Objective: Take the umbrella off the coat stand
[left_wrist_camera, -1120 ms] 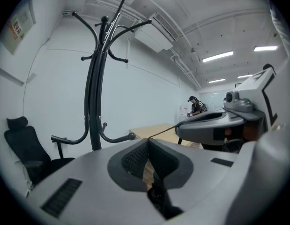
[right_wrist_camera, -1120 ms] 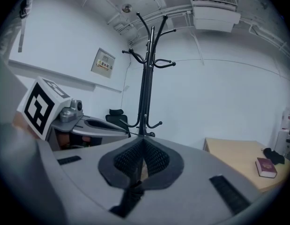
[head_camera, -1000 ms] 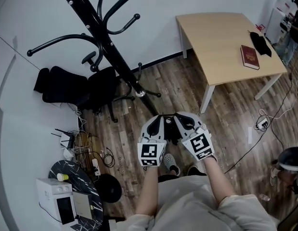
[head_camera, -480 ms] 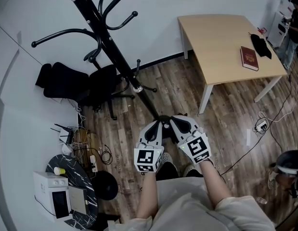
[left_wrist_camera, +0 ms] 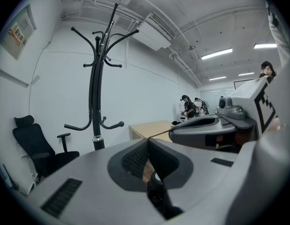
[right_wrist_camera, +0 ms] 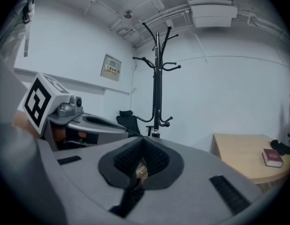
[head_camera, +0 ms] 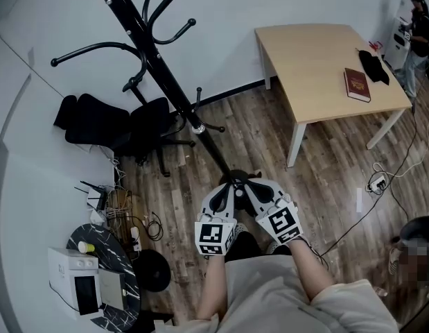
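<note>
The black coat stand (head_camera: pixel 165 82) rises slanted across the head view, and its hooks carry nothing that I can see. It stands upright ahead in the left gripper view (left_wrist_camera: pixel 96 88) and the right gripper view (right_wrist_camera: pixel 157 88). No umbrella hangs on it. A black folded thing (head_camera: pixel 373 64), perhaps a small umbrella, lies on the wooden table (head_camera: pixel 318 54). My left gripper (head_camera: pixel 230 182) and right gripper (head_camera: pixel 246 183) are side by side near the stand's foot, both shut and empty. Each gripper's own view, left (left_wrist_camera: pixel 147 140) and right (right_wrist_camera: pixel 144 139), shows the pads meeting.
A red book (head_camera: pixel 357 83) lies on the table by the black thing. A black office chair (head_camera: pixel 124 127) stands left of the stand. Cables (head_camera: pixel 120 210) and a white microwave (head_camera: pixel 81 293) crowd the left wall. A power strip (head_camera: pixel 375 180) lies on the floor at right, and a person (head_camera: pixel 415 19) stands at the far right.
Both grippers have drawn back together toward my body, away from the stand's foot, and sunk slightly. Both stayed shut and empty.
</note>
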The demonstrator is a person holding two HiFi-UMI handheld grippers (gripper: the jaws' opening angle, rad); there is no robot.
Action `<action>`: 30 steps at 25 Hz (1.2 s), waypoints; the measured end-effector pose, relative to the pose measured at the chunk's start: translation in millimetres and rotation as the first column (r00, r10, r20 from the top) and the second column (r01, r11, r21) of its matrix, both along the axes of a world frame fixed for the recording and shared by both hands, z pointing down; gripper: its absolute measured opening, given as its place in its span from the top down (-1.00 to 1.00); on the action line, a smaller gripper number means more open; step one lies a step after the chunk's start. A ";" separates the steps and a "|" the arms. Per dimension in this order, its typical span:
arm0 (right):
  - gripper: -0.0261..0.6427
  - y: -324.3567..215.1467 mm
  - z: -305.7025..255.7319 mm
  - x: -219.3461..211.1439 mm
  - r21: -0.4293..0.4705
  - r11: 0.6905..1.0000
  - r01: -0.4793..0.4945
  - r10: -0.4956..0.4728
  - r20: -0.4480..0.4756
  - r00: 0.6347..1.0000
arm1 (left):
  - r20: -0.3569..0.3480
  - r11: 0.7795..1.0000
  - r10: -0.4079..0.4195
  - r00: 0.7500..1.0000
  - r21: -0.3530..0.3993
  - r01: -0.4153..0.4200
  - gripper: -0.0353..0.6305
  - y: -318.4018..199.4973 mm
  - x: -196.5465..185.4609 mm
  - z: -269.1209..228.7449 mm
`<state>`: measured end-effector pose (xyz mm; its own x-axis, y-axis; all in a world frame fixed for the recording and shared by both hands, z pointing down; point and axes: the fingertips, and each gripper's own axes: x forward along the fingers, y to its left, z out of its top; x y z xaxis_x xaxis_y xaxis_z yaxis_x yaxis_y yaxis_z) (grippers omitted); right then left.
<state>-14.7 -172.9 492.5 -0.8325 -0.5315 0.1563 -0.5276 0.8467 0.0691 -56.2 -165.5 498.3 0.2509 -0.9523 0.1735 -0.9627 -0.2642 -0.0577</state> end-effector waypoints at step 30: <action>0.90 14.4 29.0 42.6 -0.011 0.993 -0.121 0.121 0.000 0.993 | 0.024 0.998 0.023 0.999 -0.050 -0.022 0.82 18.6 37.5 26.7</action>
<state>27.9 -158.4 521.5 -0.7625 -0.6263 0.1622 -0.6261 0.7775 0.0593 -18.7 -146.9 525.0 0.2672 -0.9365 0.2271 -0.9551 -0.2888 -0.0670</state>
